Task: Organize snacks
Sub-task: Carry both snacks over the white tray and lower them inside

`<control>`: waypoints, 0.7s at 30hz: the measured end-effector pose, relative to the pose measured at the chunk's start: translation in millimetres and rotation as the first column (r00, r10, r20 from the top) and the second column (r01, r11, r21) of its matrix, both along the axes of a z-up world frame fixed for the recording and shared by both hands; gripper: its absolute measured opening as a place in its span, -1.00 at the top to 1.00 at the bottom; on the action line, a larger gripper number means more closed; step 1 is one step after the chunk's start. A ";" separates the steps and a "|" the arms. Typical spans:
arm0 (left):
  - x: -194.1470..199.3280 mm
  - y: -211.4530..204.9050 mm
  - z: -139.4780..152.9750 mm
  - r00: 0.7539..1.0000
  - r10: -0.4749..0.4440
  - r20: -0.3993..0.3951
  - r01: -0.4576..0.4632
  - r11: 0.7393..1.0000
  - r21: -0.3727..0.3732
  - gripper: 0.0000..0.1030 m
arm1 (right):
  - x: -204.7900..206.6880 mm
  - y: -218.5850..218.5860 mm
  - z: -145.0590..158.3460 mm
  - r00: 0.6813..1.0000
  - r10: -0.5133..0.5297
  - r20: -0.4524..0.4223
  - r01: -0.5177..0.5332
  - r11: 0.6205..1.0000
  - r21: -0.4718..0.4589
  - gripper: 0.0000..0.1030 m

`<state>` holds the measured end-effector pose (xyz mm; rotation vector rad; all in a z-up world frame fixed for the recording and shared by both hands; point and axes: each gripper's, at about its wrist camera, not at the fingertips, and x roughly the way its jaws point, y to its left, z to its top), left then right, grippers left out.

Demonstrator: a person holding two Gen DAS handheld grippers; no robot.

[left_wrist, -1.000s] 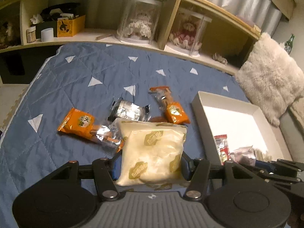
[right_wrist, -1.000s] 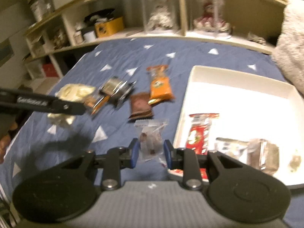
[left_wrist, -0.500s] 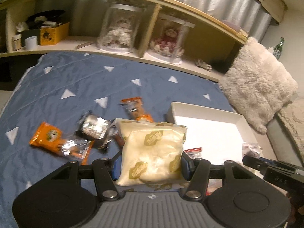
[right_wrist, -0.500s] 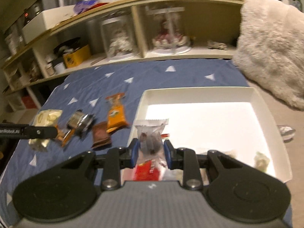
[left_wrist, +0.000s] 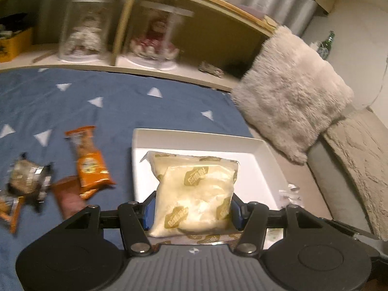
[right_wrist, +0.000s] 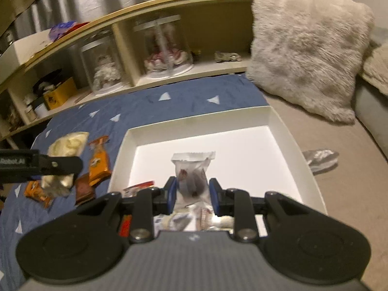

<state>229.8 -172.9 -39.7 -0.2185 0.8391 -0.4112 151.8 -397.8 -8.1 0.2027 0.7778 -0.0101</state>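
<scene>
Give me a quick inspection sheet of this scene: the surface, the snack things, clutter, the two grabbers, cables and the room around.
Surface: blue quilt with white triangles.
Job's things: white tray on the quilt; red packet and other small wrapped snacks at its near end; orange packet, brown packet and silver packet loose on the quilt.
Clutter: grey wrapper beside the tray.
Grippers: left gripper jaws clamped on cream bag; right gripper jaws clamped on clear pouch over the tray.
Cables: nothing seen.
Surroundings: wooden shelf with glass domes, fluffy cushion, green bottle.
</scene>
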 end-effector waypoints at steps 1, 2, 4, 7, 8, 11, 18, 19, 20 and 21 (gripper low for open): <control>3.1 -7.6 -2.3 1.000 -0.008 -0.007 0.008 1.000 -0.003 -0.14 | 0.9 -5.9 -1.6 1.000 -0.018 -0.004 0.018 1.000 0.003 0.35; 5.6 -14.0 -4.2 1.000 -0.015 -0.013 0.014 1.000 -0.007 -0.14 | -0.4 -11.3 -2.5 0.999 -0.033 -0.008 0.033 0.999 0.001 0.35; 11.4 -25.7 -10.2 0.999 -0.026 -0.032 0.026 1.000 -0.018 -0.15 | 3.0 -20.1 -6.4 0.998 -0.062 -0.018 0.062 0.998 0.004 0.35; 19.9 -40.4 -22.6 0.996 -0.045 -0.071 0.042 0.998 -0.046 -0.15 | 8.0 -34.7 -14.7 0.995 -0.093 -0.035 0.094 0.995 0.024 0.35; 22.9 -44.7 -27.0 0.995 -0.049 -0.082 0.045 0.998 -0.053 -0.15 | 9.1 -38.9 -17.5 0.994 -0.102 -0.041 0.103 0.994 0.025 0.35; 32.8 -54.9 -42.6 0.991 -0.055 -0.122 0.047 0.997 -0.069 -0.15 | 11.1 -50.0 -25.6 0.989 -0.133 -0.061 0.136 0.989 0.050 0.35; 57.0 -62.2 -71.3 0.982 -0.034 -0.184 0.024 0.998 -0.057 -0.15 | 21.4 -58.8 -43.2 0.982 -0.154 -0.109 0.162 0.985 0.062 0.35; 61.0 -61.8 -74.9 0.980 -0.029 -0.196 0.018 0.998 -0.058 -0.15 | 23.1 -59.7 -45.4 0.981 -0.156 -0.113 0.164 0.985 0.061 0.35; 64.3 -61.6 -78.6 0.978 -0.025 -0.206 0.013 0.998 -0.062 -0.15 | 24.6 -61.6 -47.9 0.980 -0.157 -0.118 0.166 0.984 0.064 0.35; 67.2 -61.6 -81.9 0.976 -0.023 -0.215 0.009 0.998 -0.064 -0.15 | 26.4 -62.8 -50.3 0.979 -0.159 -0.125 0.169 0.984 0.066 0.35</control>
